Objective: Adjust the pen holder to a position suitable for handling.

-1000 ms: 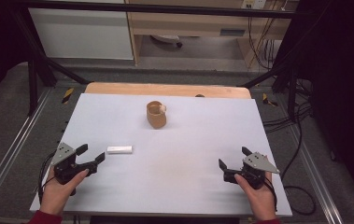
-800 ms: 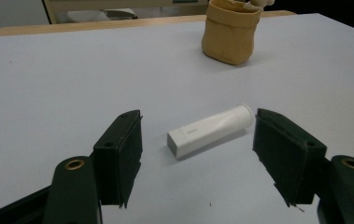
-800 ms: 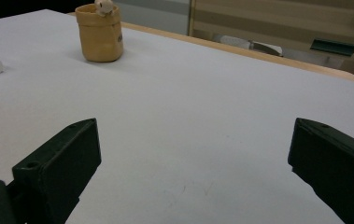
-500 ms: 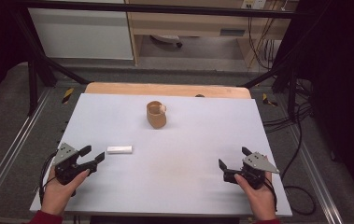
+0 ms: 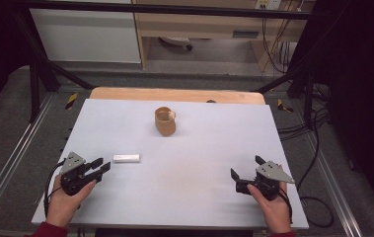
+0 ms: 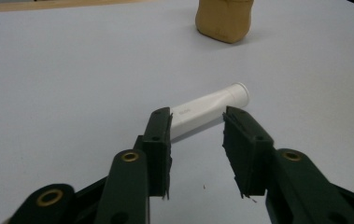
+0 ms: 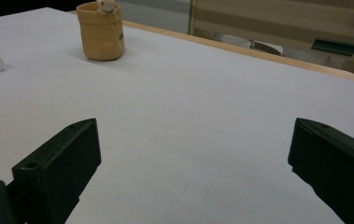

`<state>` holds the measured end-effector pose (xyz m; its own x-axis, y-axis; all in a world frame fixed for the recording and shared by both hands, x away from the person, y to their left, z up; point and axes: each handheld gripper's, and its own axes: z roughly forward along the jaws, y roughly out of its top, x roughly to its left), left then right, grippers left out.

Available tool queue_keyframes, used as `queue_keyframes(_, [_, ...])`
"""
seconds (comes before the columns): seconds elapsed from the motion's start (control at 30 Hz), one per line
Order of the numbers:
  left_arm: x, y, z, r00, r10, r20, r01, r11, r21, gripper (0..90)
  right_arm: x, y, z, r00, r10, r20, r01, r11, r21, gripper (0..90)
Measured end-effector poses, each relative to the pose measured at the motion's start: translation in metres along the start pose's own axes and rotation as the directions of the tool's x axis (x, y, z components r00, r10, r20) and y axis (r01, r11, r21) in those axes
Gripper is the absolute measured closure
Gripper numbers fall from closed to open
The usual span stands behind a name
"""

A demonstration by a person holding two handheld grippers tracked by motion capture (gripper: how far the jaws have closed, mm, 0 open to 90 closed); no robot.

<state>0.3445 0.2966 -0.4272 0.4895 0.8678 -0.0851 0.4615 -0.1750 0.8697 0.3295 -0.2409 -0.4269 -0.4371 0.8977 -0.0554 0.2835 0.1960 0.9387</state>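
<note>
White tube (image 6: 210,108): near end hidden behind the part-open left gripper (image 6: 197,135). Right gripper (image 7: 191,154) gapes wide; tan cup's (image 7: 102,31) contents unclear.

1. The white tube (image 6: 210,110) lying on the surface (image 6: 72,84) carries a faint grey mark near its middle in the left gripper view; it is too small and blurred to read.
2. The tan cup (image 7: 101,31) has a small dark mark on its side, also unreadable.
3. No other lettering can be read.
</note>
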Motion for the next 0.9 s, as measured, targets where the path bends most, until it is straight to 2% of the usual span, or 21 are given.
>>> queue_keyframes(0.23, [-0.002,-0.002,0.001,0.9998,0.018,-0.005,-0.017,0.9991,0.039,74.5,0.0,0.0,0.0,1.0,0.002,-0.001,-0.002,1.0,0.0,2.9])
queue_keyframes(0.43, [0.0,-0.003,0.002,0.9998,-0.007,-0.016,0.008,0.9967,0.08,87.2,0.0,0.0,0.0,1.0,0.001,-0.001,-0.001,1.0,-0.001,2.8])
queue_keyframes(0.5, [0.0,-0.003,0.003,0.9996,-0.007,-0.028,0.01,0.9945,0.105,88.2,0.0,0.0,0.0,1.0,0.001,-0.001,-0.001,1.0,-0.002,2.8])
queue_keyframes(0.63, [-0.003,-0.003,0.012,0.9999,0.003,-0.015,0.0,0.9878,0.156,89.7,0.0,0.0,0.0,1.0,0.003,-0.002,-0.003,1.0,-0.001,2.8])
queue_keyframes(0.73, [-0.005,-0.001,0.018,0.9994,0.03,-0.019,-0.026,0.9844,0.174,89.7,0.0,0.0,0.0,1.0,0.002,-0.003,-0.002,1.0,-0.001,2.8])
queue_keyframes(0.9, [-0.003,-0.001,0.024,0.9985,0.042,-0.035,-0.034,0.9802,0.195,89.8,0.0,0.0,0.0,1.0,0.003,-0.003,-0.003,1.0,-0.001,2.8])
